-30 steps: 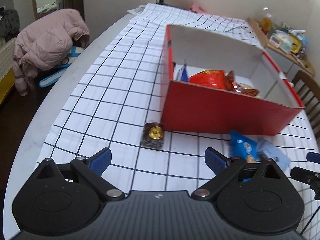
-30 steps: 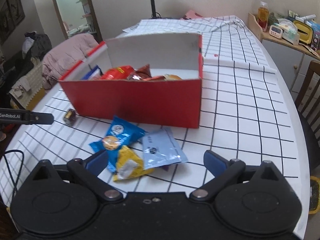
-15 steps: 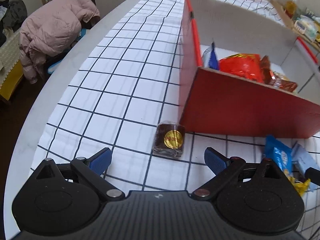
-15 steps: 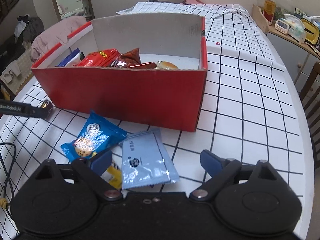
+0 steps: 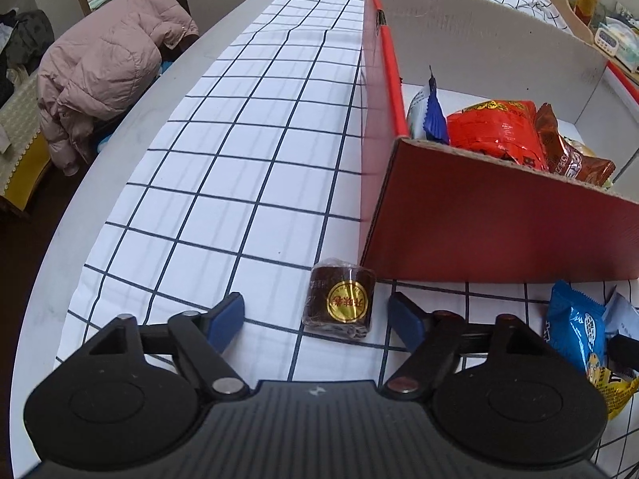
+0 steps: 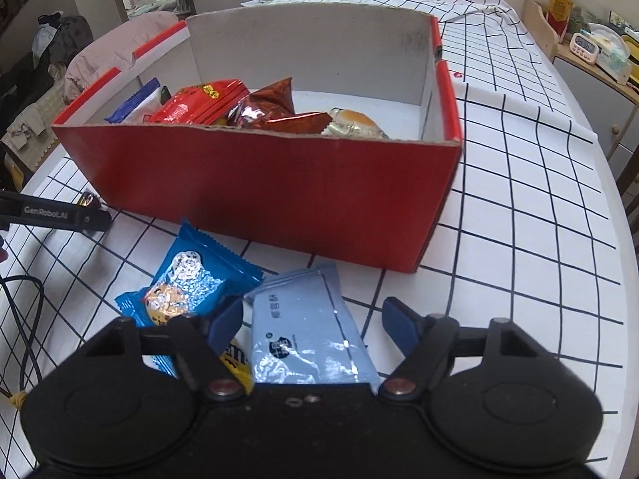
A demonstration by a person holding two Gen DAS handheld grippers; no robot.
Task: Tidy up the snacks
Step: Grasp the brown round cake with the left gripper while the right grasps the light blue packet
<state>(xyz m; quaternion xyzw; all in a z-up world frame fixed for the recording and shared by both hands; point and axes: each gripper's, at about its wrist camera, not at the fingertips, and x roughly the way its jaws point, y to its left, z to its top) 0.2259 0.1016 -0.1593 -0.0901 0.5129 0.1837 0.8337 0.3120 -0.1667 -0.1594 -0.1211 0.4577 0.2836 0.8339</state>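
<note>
Through my left wrist camera, my left gripper points down at the checked cloth covering the tabletop. Its blue fingers are closing, roughly two-thirds open, and the small brown cake with a gold seal lies between them, flat on the cloth. Neither pad touches it; there is a gap on each side, wider on the left. The cake sits just beside the near left corner of the red box, which stands to the far right. Inside the box I see a red packet, a brown foil bag and a blue-edged wrapper. At the right edge lies a blue cookie packet. A pink jacket is draped over something beyond the tabletop's far left rim.

Through my right wrist camera, my right gripper hangs over a light blue sachet lying flat on the cloth, near the front wall of the red box. These fingers are closing too, about two-thirds open, with the sachet between them; the right pad is clear of it, and the left pad sits at its left edge, where I cannot tell whether it touches. The blue cookie packet lies just left of the sachet, with a yellow packet peeking out beneath. At far left, one of the left gripper's dark fingers reaches in above the cloth.
</note>
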